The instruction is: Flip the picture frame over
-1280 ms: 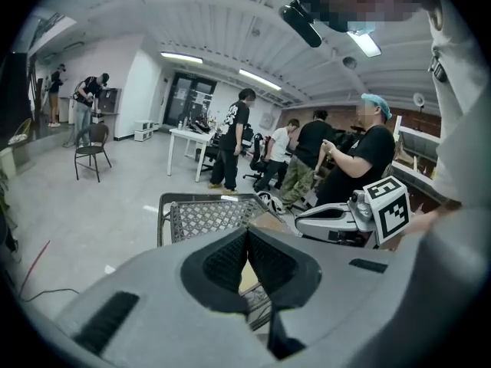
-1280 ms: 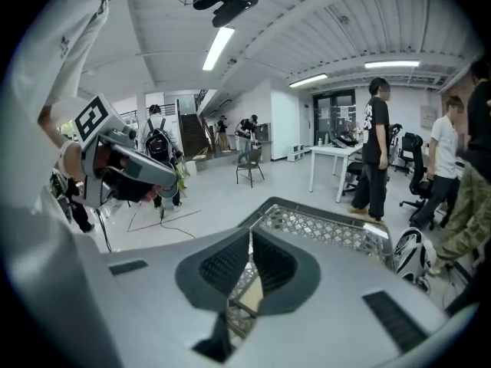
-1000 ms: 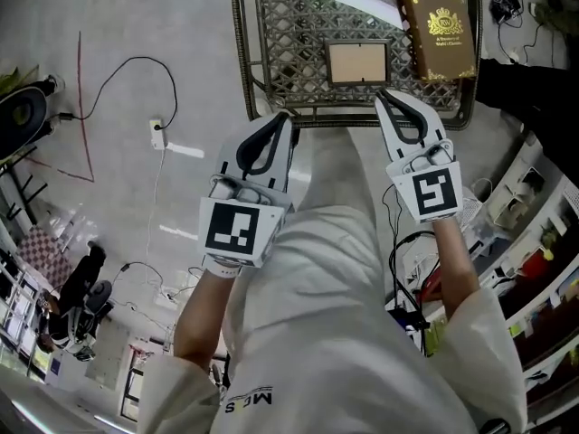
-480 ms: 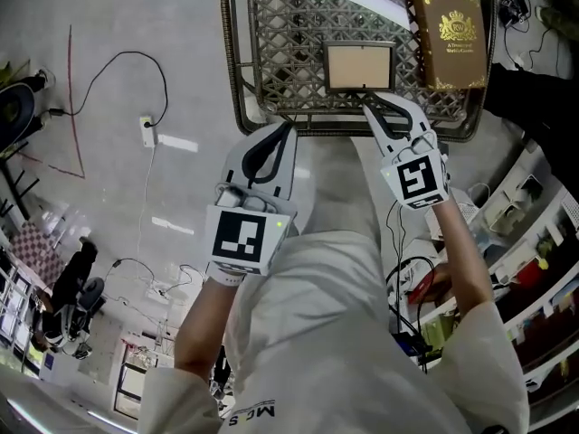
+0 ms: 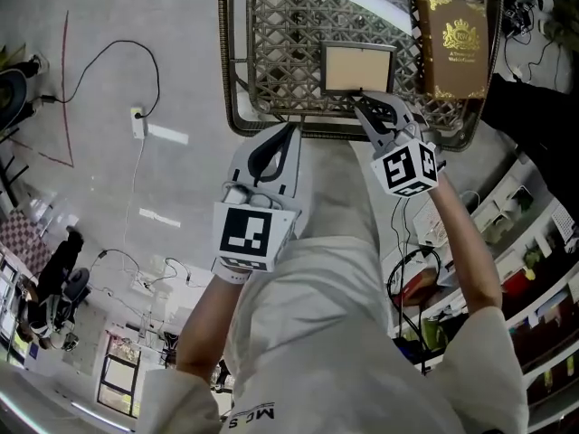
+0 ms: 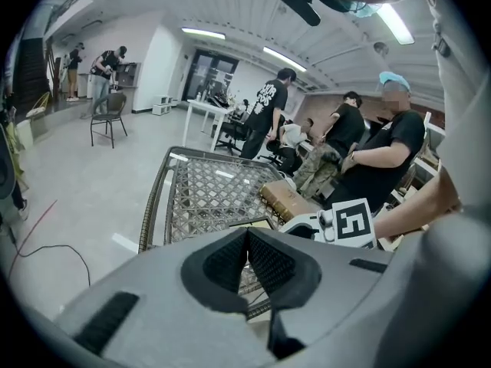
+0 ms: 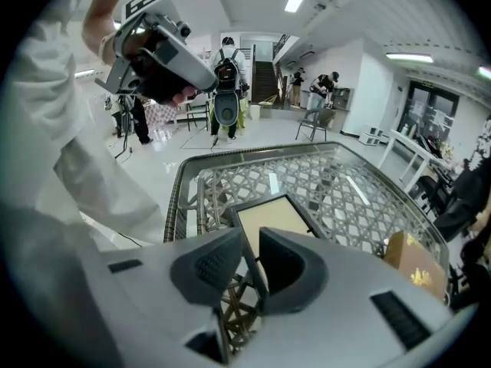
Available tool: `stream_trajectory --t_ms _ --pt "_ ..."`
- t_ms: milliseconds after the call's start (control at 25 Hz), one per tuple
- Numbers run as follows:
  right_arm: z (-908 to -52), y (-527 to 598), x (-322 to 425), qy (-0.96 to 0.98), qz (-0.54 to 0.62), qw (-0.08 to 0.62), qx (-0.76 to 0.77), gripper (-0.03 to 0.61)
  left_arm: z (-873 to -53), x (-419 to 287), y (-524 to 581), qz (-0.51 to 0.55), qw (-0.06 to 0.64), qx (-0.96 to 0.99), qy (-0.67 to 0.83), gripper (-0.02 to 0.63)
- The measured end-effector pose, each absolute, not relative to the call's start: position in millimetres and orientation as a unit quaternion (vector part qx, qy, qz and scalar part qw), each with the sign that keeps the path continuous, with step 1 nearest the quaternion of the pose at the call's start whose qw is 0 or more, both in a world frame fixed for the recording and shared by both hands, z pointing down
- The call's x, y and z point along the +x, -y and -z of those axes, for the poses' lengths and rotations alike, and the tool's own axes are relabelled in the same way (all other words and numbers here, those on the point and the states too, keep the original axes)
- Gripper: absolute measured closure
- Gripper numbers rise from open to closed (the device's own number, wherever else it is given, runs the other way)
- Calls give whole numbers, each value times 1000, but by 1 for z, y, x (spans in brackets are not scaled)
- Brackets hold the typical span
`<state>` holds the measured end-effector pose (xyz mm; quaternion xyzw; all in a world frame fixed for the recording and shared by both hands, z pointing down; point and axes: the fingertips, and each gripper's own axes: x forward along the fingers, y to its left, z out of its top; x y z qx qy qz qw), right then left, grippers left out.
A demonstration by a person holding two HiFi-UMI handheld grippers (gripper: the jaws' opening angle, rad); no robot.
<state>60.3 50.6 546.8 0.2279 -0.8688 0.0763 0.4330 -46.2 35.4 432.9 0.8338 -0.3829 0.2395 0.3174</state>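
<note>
The picture frame (image 5: 358, 68) lies on the table (image 5: 237, 80), book (image 5: 455, 36) to its right.

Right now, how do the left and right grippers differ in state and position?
The right gripper's fingers stand apart, having just been opening, with the picture frame's near edge between them; the left gripper's fingers are together on nothing. The right gripper reaches over the table's rim to the frame; the left gripper hangs at the near rim, clear of the frame. Both point down toward the table.
</note>
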Motion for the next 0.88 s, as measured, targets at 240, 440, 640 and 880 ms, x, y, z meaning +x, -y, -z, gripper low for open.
stream_trajectory --t_ms 240,440,640,880 --pt "-565 -54 55 870 -57 452 187 491 -437 -49 -39 -238 327 824 397 589" --pt "-576 -54 52 871 -48 460 167 492 -437 -50 -37 -237 329 822 401 589" --pt "-586 -55 50 870 -43 468 149 492 -436 -54 -35 -239 329 818 406 589" --pt "-592 -55 49 871 -38 469 140 494 -437 -58 -34 -241 328 816 409 589"
